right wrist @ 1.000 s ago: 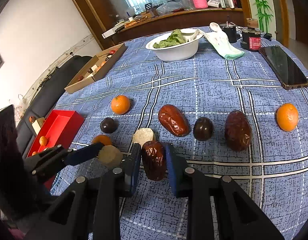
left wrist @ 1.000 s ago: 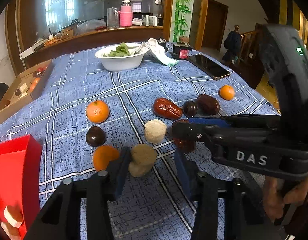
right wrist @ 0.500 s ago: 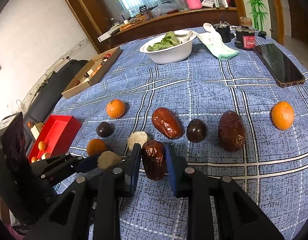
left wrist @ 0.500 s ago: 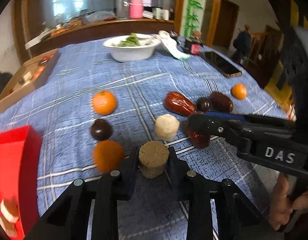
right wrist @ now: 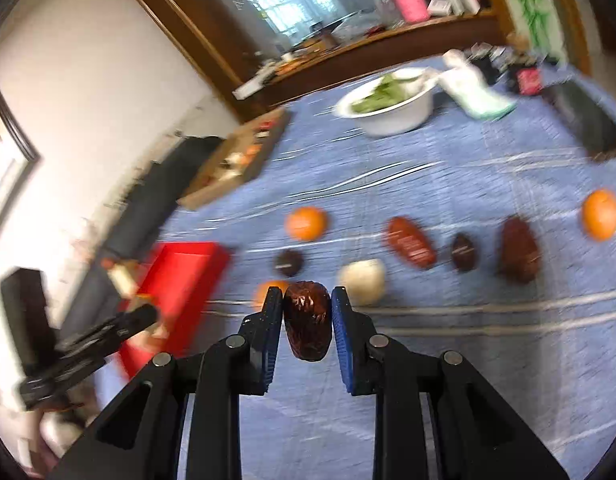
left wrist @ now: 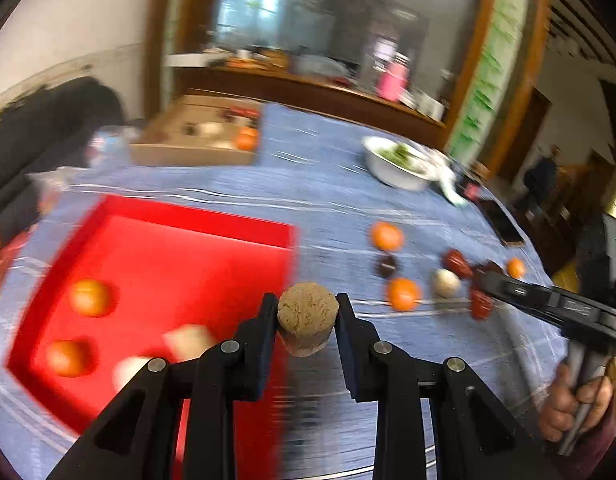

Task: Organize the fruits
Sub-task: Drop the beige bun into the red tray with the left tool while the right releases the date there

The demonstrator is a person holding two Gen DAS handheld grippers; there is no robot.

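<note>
The left gripper [left wrist: 306,312] fingers clamp a tan cork-like piece [left wrist: 306,317] just beside the red tray [left wrist: 180,216]. The right gripper [right wrist: 308,312] fingers pinch a dark date [right wrist: 308,322], well right of that tray.

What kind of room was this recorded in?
Most likely a home dining area: a table under a blue checked tablecloth, a white bowl of greens, a wooden sideboard cluttered with household items along the wall, and a dark sofa beside the table.

Home dining room: blue checked tablecloth [right wrist: 447,168], wooden sideboard [left wrist: 308,88], dark sofa [left wrist: 48,128].
</note>
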